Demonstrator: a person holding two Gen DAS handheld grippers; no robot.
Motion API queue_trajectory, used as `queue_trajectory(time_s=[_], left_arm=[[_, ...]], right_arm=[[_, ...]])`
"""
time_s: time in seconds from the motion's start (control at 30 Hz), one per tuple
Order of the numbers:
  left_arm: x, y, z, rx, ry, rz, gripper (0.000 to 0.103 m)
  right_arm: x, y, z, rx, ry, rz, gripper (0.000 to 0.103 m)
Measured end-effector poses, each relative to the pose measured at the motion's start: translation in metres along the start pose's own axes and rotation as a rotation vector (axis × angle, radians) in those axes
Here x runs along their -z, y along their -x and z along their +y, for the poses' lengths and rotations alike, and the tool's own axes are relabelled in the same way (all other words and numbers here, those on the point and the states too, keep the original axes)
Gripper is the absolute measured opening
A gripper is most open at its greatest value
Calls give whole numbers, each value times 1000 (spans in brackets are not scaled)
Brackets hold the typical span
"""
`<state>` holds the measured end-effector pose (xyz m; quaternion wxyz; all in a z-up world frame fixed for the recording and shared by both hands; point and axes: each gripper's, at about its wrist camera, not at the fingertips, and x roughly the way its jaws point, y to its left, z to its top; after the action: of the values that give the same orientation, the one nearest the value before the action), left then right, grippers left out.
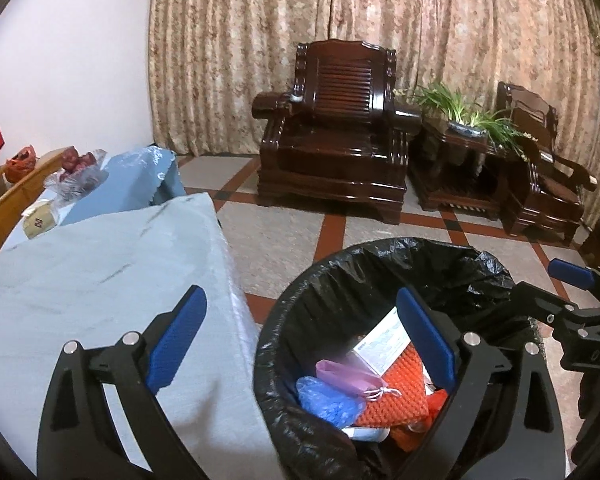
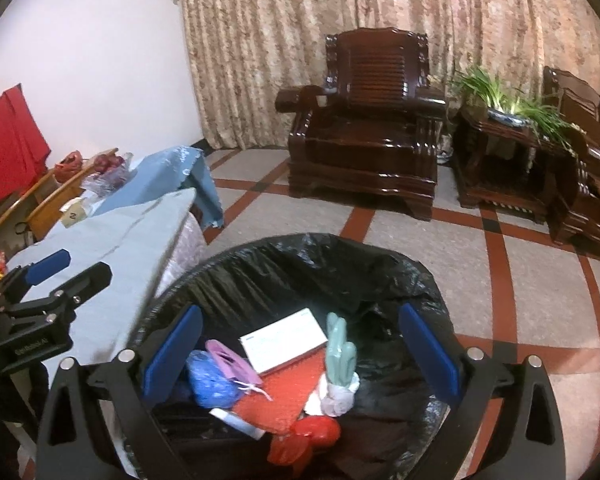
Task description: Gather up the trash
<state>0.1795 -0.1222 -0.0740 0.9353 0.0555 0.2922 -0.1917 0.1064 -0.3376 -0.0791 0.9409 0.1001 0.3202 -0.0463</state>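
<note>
Left gripper (image 1: 300, 344) and right gripper (image 2: 300, 354) spread wide, nothing between the pads, over the black-lined bin (image 2: 284, 256). Trash (image 2: 278, 384) heaped inside. Draped table (image 1: 100, 264) edge just beside the bin; open tiled floor (image 2: 400, 236) beyond, up to the armchair (image 2: 376, 120).

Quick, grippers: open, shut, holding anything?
Left gripper: open, empty, above the table edge and bin.
Right gripper: open, empty, over the bin.
</note>
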Motion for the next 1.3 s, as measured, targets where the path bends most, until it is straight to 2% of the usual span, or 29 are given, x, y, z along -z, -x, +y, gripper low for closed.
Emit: queue_trajectory(time_s=[0.7,1.3], left_arm=[[-2,94,18,-47,6,-108,93],[-1,117,23,-77,19,-144,93]], right_arm=[[-14,60,45,-86,68,-88,97],[-10,76,62,-96,101,-112,97]])
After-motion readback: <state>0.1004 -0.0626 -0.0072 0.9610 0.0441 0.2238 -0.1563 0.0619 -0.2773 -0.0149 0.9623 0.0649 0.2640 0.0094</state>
